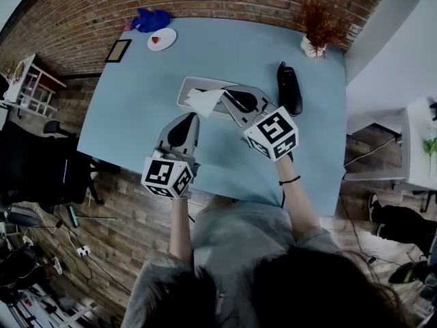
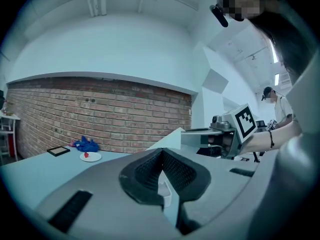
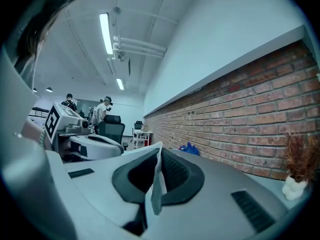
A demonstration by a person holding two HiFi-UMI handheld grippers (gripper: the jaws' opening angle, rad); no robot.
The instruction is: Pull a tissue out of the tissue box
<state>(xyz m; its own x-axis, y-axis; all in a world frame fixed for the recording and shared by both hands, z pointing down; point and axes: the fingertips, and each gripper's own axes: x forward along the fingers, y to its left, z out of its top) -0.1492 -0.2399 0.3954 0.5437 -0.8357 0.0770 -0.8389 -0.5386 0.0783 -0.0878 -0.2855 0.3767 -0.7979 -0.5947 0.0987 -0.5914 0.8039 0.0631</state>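
A grey tissue box (image 1: pixel 193 87) lies flat in the middle of the light blue table (image 1: pixel 136 108). A white tissue (image 1: pixel 205 102) rises from its slot, and my right gripper (image 1: pixel 229 101) is shut on it just above the box. In the right gripper view the tissue (image 3: pixel 155 184) hangs pinched between the dark pads of the right gripper (image 3: pixel 159 151). My left gripper (image 1: pixel 190 119) hovers just short of the box, jaws closed with nothing seen held. The left gripper (image 2: pixel 161 154) looks across at the lifted tissue (image 2: pixel 172 139) and the right gripper (image 2: pixel 220 134).
A black oblong object (image 1: pixel 289 87) lies right of the box. A dried plant in a white pot (image 1: pixel 315 33) stands at the far right corner. A plate with something red (image 1: pixel 162 39), a blue cloth (image 1: pixel 151 19) and a dark frame (image 1: pixel 118 50) sit far left.
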